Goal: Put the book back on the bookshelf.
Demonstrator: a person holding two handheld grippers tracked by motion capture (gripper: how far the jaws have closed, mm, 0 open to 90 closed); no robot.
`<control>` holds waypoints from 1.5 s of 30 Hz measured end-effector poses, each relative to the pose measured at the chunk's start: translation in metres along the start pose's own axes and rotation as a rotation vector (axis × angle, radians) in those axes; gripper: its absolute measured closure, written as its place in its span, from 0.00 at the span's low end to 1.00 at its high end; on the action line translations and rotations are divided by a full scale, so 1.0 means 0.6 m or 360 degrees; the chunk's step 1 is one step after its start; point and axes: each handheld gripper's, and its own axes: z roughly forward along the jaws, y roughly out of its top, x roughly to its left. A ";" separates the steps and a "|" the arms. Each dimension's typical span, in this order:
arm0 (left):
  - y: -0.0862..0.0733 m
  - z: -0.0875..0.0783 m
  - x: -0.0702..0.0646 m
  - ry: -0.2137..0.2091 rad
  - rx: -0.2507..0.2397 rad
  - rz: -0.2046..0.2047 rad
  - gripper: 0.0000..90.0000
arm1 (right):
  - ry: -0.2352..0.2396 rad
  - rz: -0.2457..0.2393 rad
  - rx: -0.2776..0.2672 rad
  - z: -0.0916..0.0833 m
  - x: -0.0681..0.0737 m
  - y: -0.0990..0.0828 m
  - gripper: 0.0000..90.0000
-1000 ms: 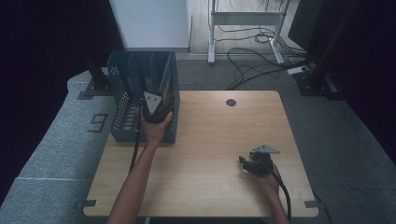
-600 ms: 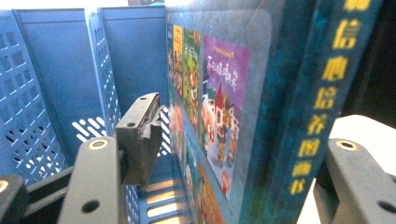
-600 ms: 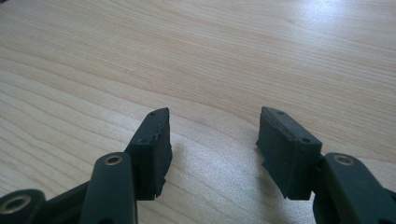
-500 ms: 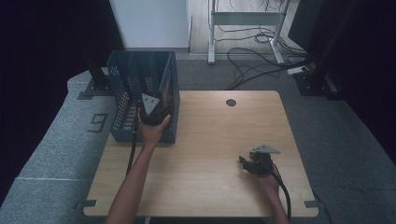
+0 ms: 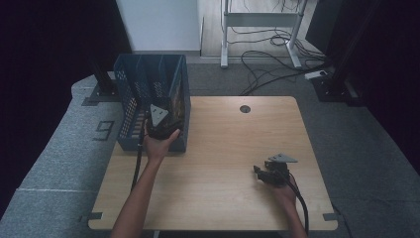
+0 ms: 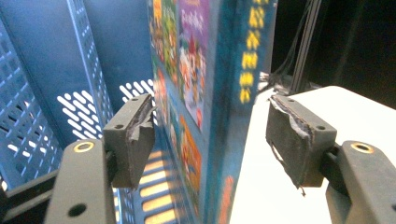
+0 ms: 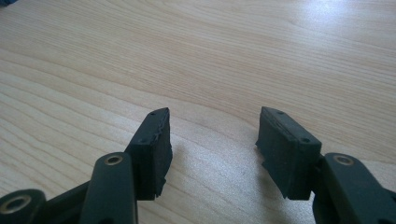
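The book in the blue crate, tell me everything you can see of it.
The book stands upright on edge inside the blue crate, in its right-hand compartment by the wall nearest the table's middle. Its cover is glossy and busy with bright cartoon pictures; the dark teal spine carries blurred yellow lettering. It looks like a thin hardback. The left hand-held gripper straddles it, and its jaws have just been opening: both pads stand clear of cover and spine, so nothing grips it. What the book's foot rests on is hidden.

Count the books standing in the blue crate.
1. A colourful book stands upright against the right-hand wall of the blue crate, between the open left tongs. The crate's walls may hide others.
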 end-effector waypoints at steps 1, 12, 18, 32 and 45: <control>-0.003 -0.002 0.000 -0.0001 0.0009 -0.0008 0.37 | 0.0001 0.0001 0.0000 0.000 0.000 0.000 0.48; -0.034 -0.025 -0.006 -0.0093 0.0099 0.0002 0.37 | 0.0007 0.0005 0.0000 0.000 -0.001 0.000 0.48; -0.048 -0.051 -0.013 -0.0138 0.0108 0.0003 0.37 | 0.0007 0.0004 0.0001 0.000 -0.001 0.000 0.48; -0.089 -0.099 -0.018 -0.0274 0.0191 -0.0002 0.39 | 0.0006 0.0002 0.0000 0.000 -0.001 0.000 0.48; -0.139 -0.143 -0.023 -0.0399 0.0278 -0.0051 0.40 | 0.0001 -0.0007 0.0001 0.001 0.000 0.001 0.48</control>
